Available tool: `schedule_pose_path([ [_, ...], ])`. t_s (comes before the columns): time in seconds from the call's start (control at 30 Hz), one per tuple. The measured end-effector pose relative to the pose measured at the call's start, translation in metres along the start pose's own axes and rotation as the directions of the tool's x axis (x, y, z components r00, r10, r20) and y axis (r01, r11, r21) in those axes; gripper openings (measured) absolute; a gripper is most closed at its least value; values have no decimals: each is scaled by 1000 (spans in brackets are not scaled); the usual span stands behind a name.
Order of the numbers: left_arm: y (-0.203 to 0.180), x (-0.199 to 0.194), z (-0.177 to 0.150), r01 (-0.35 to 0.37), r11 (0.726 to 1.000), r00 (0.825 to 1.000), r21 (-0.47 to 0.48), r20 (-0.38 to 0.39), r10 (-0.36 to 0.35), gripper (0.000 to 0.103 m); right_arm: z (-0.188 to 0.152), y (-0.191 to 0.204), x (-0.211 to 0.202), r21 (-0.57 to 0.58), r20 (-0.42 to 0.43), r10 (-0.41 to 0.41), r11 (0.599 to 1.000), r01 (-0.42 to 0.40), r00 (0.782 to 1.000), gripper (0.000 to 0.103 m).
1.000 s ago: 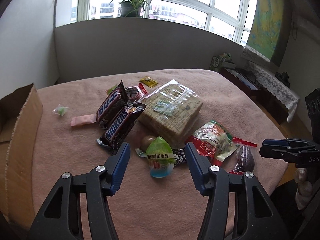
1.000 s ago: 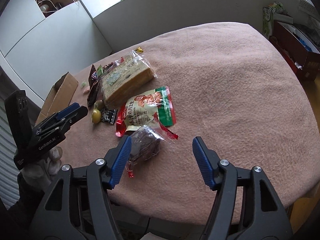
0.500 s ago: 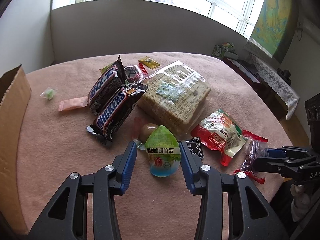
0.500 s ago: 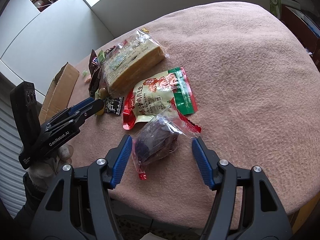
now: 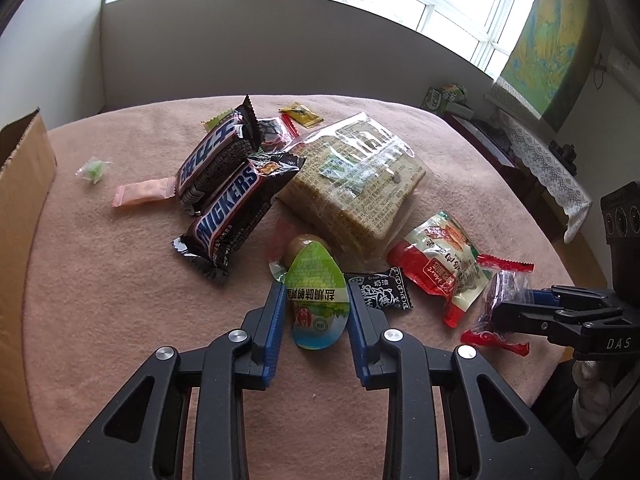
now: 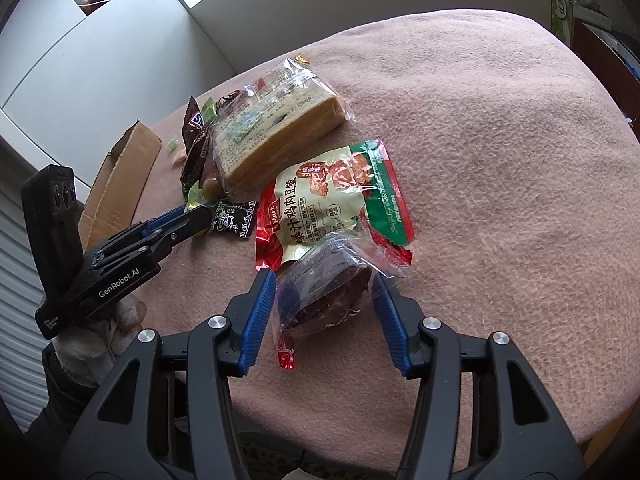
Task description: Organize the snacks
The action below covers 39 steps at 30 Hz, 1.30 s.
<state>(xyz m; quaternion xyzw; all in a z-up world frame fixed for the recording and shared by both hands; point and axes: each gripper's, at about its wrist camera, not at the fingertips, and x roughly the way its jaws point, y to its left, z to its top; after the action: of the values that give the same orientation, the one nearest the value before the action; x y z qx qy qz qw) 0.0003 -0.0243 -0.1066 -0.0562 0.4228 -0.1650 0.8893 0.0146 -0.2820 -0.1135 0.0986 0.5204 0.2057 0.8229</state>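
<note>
My left gripper (image 5: 316, 300) has its jaws closing, and its blue pads press both sides of a green egg-shaped snack packet (image 5: 316, 296) lying on the pink tablecloth (image 5: 120, 300). In the right wrist view, my right gripper (image 6: 324, 284) straddles a dark cake in a clear wrapper (image 6: 320, 292). Its jaws are closing and the pads stand just at the wrapper's sides. That cake pack (image 5: 500, 300) lies by the table's near right edge. Beside it lies a red and green chicken snack packet (image 6: 332, 196).
Two Snickers bars (image 5: 236, 208), a large bread pack (image 5: 360, 184) and a black candy (image 5: 380, 288) lie behind the egg packet. Pink (image 5: 144, 196), green (image 5: 93, 169) and yellow (image 5: 300, 114) small sweets lie farther out. A cardboard box (image 5: 24, 184) stands at the left edge.
Both grippers have come forward over their packets and narrowed. The left jaws have gone from wide apart to touching the green egg packet. The right jaws now flank the dark cake.
</note>
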Motion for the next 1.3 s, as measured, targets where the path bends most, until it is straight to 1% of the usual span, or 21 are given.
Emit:
schedule_pose_path([
  [0.03,-1,-1,0,-2,1000,1000,5,3,2,26,0,0,0,0,3,9,1000,-9,1000,47],
  [0.13,-1,-2,-2,1,1000,1000,8,10,-1,25,-2,1,-3,3,16,17,1000,-17,1000,44],
  [0.43,14,-15,-2,18,999,999,-38,45,-17,24,-3,1,-20,-9,60,-2,1000,2,998,41],
  [0.57,20,-26,-1,19,999,997,-50,76,-15,24,3,12,-24,-55,67,17,998,-13,998,41],
  [0.7,27,-41,3,16,998,993,-59,120,-9,24,13,30,-19,-94,94,14,996,-5,995,39],
  [0.77,30,-49,6,10,998,989,-68,149,0,24,20,39,-16,-107,103,35,994,-24,994,38],
  [0.9,45,-69,12,6,995,977,-105,214,16,24,41,64,-14,-153,152,57,988,-34,987,37],
  [1.07,63,-99,18,-28,987,949,-156,306,75,24,72,108,-13,-227,203,120,971,-73,972,36],
  [1.2,86,-118,18,-46,977,927,-209,356,120,23,91,147,-7,-282,210,177,953,-114,961,36],
  [1.3,102,-133,15,-69,969,910,-238,384,159,23,100,176,0,-321,206,214,937,-141,955,36],
])
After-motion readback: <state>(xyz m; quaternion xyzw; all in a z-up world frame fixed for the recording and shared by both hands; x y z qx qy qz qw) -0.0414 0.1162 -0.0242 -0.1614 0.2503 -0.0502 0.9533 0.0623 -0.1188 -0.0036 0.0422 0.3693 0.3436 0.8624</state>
